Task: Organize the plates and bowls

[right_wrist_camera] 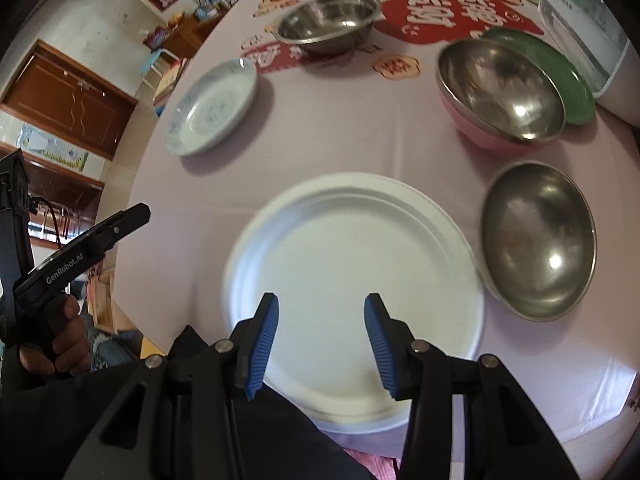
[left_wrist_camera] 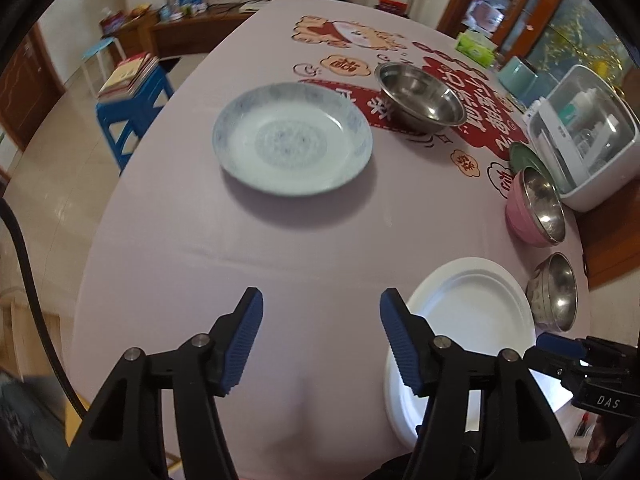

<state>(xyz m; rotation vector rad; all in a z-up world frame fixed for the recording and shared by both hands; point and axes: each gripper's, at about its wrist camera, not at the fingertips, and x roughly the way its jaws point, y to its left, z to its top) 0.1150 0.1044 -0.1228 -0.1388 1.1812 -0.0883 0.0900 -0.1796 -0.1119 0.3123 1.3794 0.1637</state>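
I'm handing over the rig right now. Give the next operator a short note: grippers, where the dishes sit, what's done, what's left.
Left gripper: open, empty, over bare tablecloth.
Right gripper: open, empty, above the white plate.
Patterned plate and large steel bowl sit apart, farther back.
Pink bowl rests on the green plate; a small steel bowl sits right of the white plate.
Done: nothing clearly stacked.
Left: group plates together, bowls together.

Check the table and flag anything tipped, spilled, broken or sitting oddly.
One oddity: the pink bowl sits tilted, its rim leaning against the green plate behind it, by the white container. The other dishes stand flat and apart, with no spill or breakage visible, though the frames are slightly blurred.
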